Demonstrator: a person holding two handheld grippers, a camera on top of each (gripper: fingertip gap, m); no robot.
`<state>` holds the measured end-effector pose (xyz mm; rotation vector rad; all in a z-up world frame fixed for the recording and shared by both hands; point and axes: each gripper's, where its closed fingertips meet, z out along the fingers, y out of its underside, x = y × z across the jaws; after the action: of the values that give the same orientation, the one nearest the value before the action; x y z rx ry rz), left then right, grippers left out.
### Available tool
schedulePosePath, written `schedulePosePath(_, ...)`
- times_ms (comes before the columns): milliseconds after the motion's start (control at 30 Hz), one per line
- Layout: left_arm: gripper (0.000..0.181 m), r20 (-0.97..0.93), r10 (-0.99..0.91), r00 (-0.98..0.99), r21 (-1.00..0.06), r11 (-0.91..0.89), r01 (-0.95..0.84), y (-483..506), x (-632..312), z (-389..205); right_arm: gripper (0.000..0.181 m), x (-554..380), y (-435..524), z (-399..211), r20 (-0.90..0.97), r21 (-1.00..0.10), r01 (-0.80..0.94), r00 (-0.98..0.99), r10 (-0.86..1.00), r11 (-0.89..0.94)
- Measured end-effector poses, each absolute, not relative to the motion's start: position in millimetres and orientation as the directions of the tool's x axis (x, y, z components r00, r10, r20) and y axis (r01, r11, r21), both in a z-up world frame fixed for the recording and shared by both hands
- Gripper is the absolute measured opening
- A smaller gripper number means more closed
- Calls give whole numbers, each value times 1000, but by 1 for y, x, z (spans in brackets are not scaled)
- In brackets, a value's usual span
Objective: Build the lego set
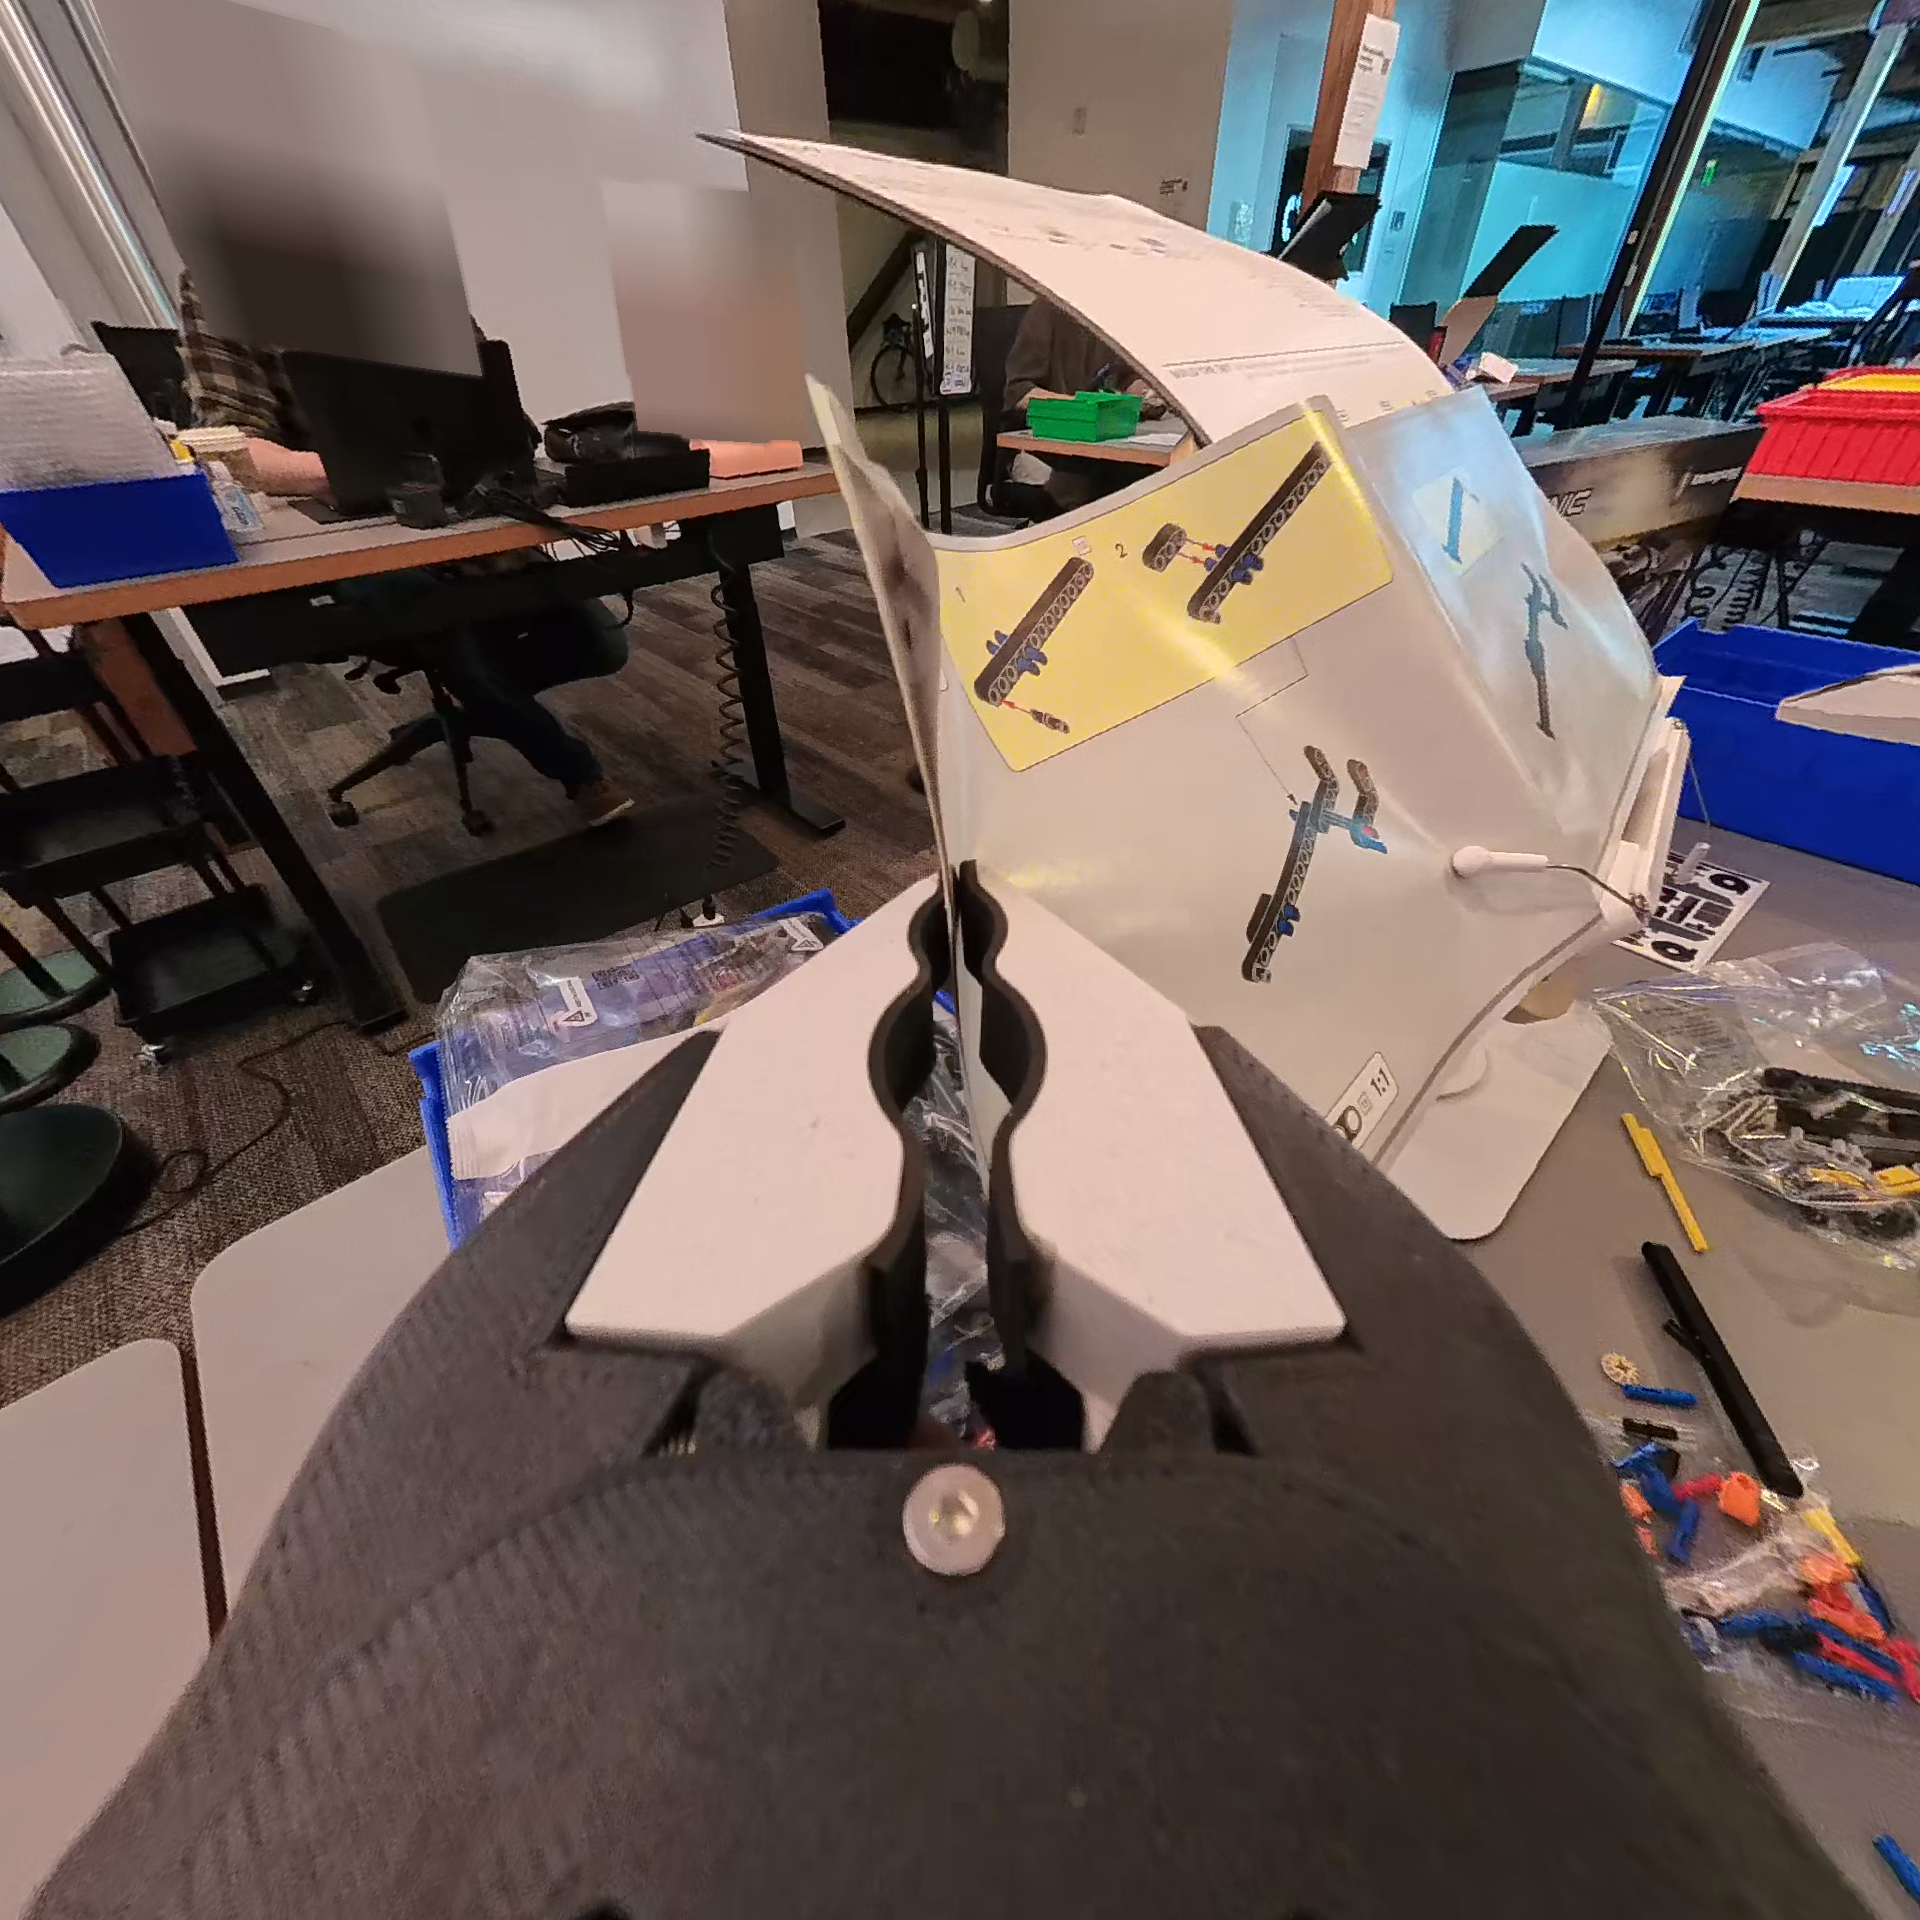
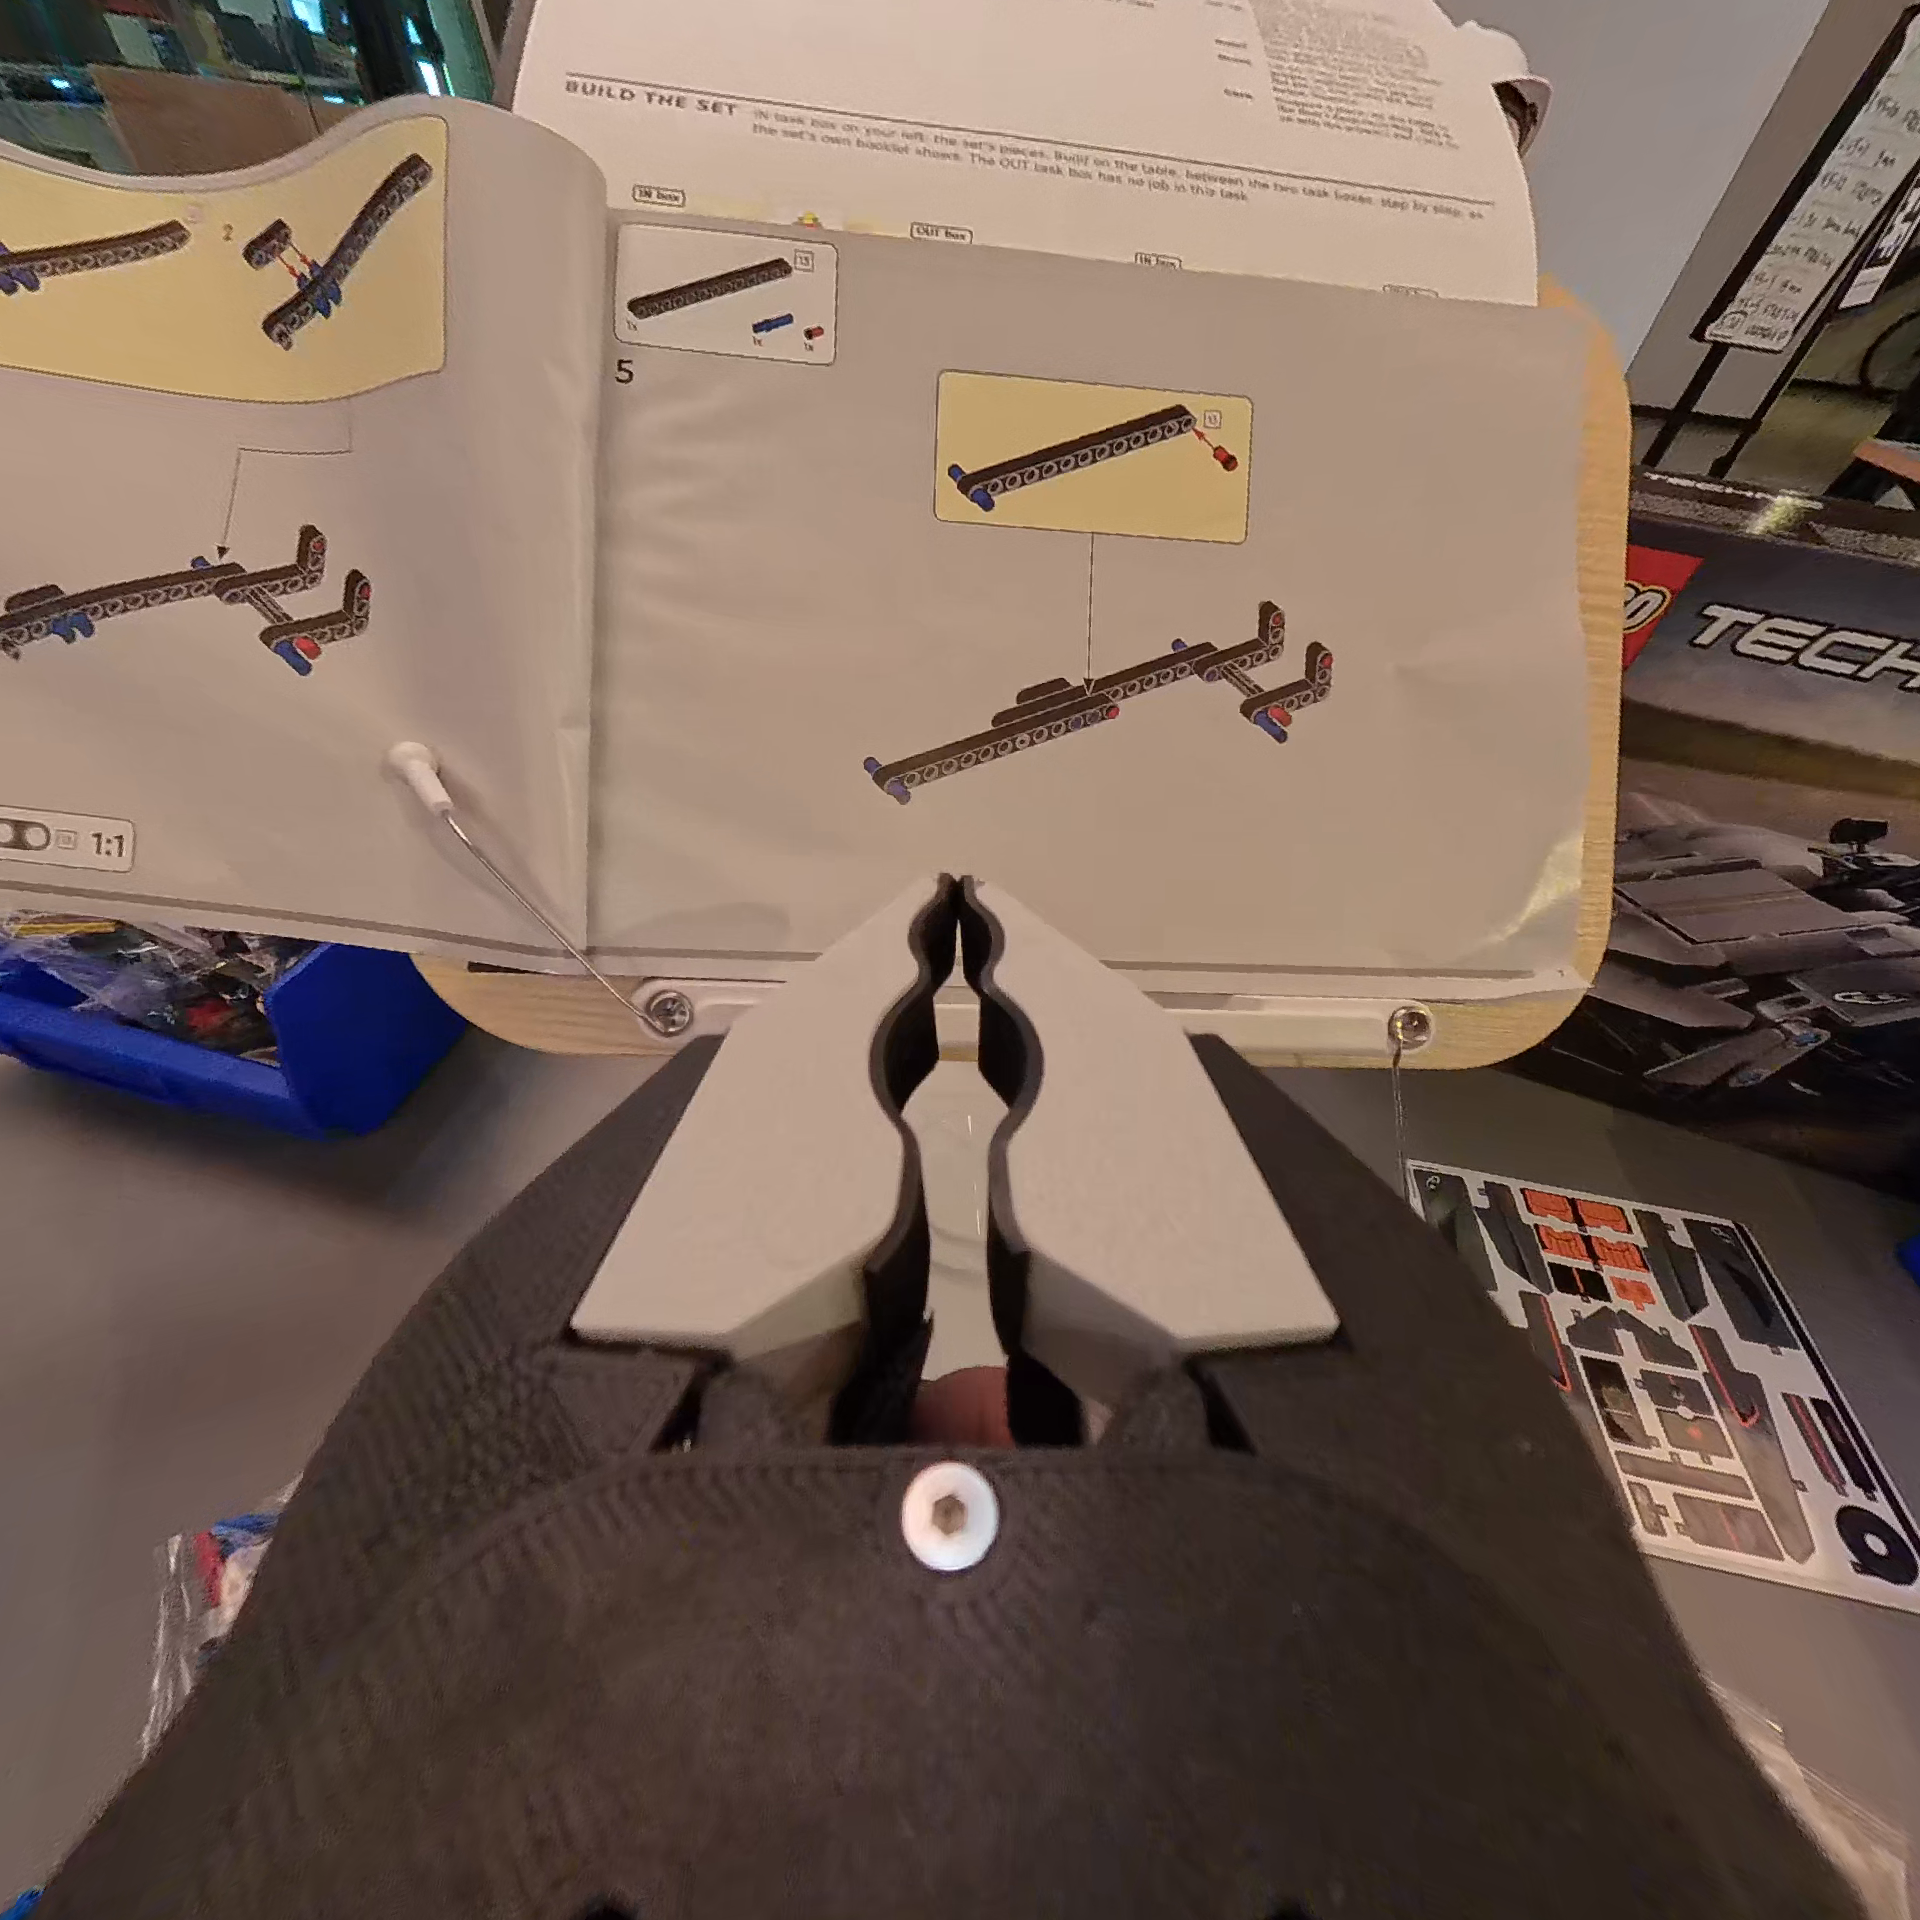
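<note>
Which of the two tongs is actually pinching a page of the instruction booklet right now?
The left tongs: they are shut on the edge of a booklet page, lifting it. The right tongs are shut on nothing.

Instruction booklet (image 2: 1039, 623) showing grey pages with yellow panels, bin (image 2: 312, 1049) showing bright blue, sticker sheet (image 2: 1662, 1371) showing black and orange shapes, worktop (image 2: 312, 1299) showing plain grey.

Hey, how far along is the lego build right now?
Barely begun. Done: instruction booklet propped open on its stand. In hand: left gripper pinches a booklet page; right gripper is shut, empty. Left: everything; pieces still in bags, sticker sheet unused.
</note>
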<state>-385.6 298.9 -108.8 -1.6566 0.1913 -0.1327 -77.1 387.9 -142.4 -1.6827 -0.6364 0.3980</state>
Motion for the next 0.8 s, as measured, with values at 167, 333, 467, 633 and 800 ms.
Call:
schedulePosePath(167, 0, -26, -188, 982, -993, -108, -47, 302, -389, -111, 0, -72, 393, -142, 74, -976, 182, 795, 602, -121)
schedulePosePath(333, 0, -26, -175, 984, -992, -120, -47, 308, -391, -110, 0, -68, 399, -139, 76, -978, 177, 800, 595, -113)
schedulePosePath(467, 0, -28, -168, 985, -989, -136, -51, 312, -392, -109, 0, -66, 403, -138, 75, -979, 173, 803, 591, -111)
schedulePosePath(633, 0, -17, -164, 986, -990, -132, -39, 311, -392, -110, 0, -60, 409, -139, 78, -977, 179, 806, 587, -115)
schedulePosePath(800, 0, 1, -160, 987, -992, -122, -18, 306, -393, -115, 0, -57, 408, -143, 78, -977, 180, 806, 587, -117)
